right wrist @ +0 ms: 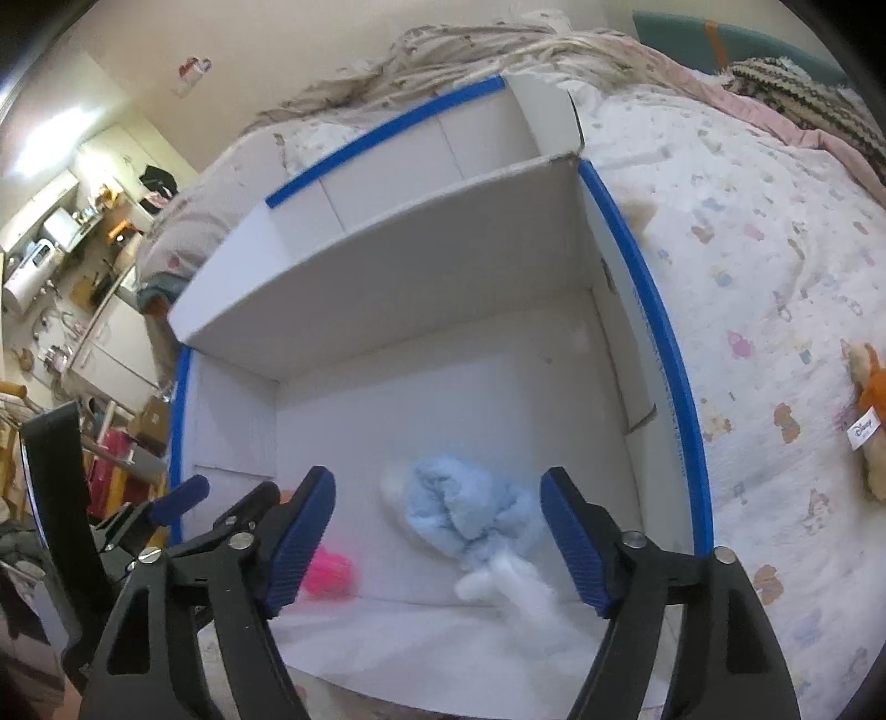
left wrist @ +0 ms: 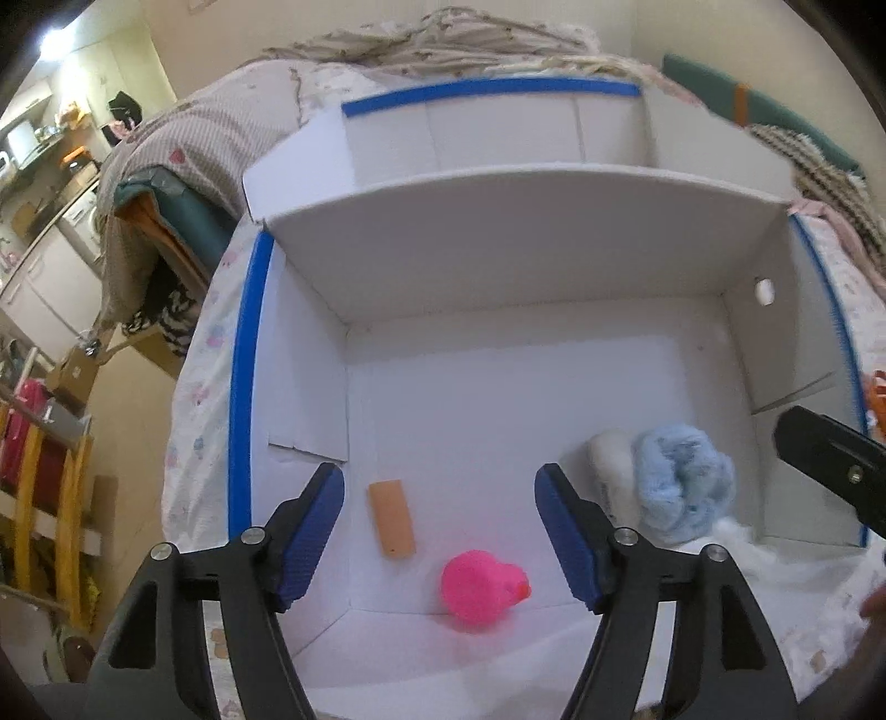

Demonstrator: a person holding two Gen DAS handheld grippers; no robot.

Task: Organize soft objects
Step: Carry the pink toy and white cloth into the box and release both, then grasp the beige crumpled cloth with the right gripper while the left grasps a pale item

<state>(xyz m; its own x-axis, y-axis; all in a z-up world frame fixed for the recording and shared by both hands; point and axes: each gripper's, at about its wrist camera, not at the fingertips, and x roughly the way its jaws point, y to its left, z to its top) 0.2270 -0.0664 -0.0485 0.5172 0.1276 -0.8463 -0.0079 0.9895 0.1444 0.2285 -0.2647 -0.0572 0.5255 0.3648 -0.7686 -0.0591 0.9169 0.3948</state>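
Note:
A white cardboard box (left wrist: 498,260) with blue-taped rims sits on a bed. Inside lie a pink soft toy (left wrist: 480,588), an orange sponge block (left wrist: 392,518) and a light blue and white fluffy plush (left wrist: 681,487). My left gripper (left wrist: 440,534) is open and empty above the pink toy. My right gripper (right wrist: 437,540) is open and empty above the blue plush (right wrist: 470,512); the pink toy (right wrist: 329,573) shows by its left finger. An orange plush (right wrist: 869,421) lies on the bedsheet outside the box at the right.
The bed has a patterned white sheet (right wrist: 764,266) and rumpled blankets (left wrist: 443,39) behind the box. A cluttered room with shelves and a wooden rack (left wrist: 44,487) lies to the left of the bed.

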